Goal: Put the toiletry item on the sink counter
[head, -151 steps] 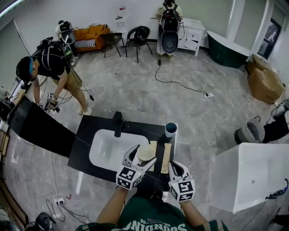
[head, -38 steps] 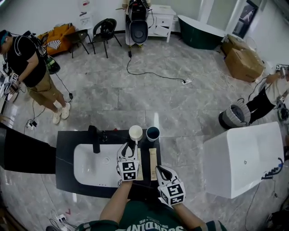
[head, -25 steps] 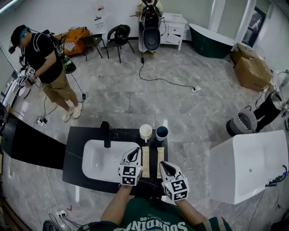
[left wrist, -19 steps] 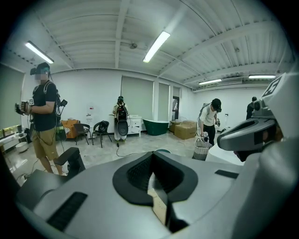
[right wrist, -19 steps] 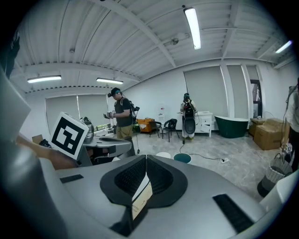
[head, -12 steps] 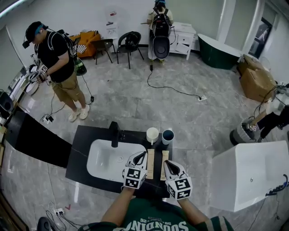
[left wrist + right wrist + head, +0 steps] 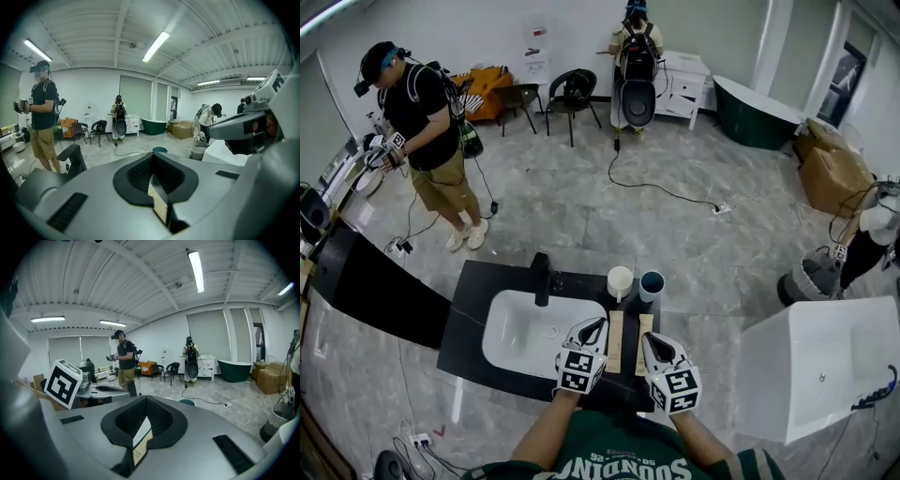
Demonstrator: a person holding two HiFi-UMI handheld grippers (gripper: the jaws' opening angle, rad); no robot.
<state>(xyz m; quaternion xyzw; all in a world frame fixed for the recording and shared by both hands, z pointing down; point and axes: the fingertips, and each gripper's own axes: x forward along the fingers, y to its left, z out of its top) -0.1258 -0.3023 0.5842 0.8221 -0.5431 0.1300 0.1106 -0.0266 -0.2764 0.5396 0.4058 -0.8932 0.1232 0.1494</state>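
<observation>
Jaws pressed together and empty, left gripper [image 7: 597, 324] and right gripper [image 7: 649, 338] hover at the sink counter's [image 7: 478, 281] near edge, left box [image 7: 616, 342] just beside the former, right box [image 7: 645, 323] just ahead of the latter, both lying near-to-far.

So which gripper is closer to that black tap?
Left. The left gripper is diagonally right of the black tap, fairly close; the right gripper is further right still, beyond the left one.

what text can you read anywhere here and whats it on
"SONDINO", roughly, upside down: wearer's dark green shirt.
Print on the cream cardboard box: too small to read.
White wall poster: too blurred.
Square black-and-white marker: pattern only, no words.
</observation>
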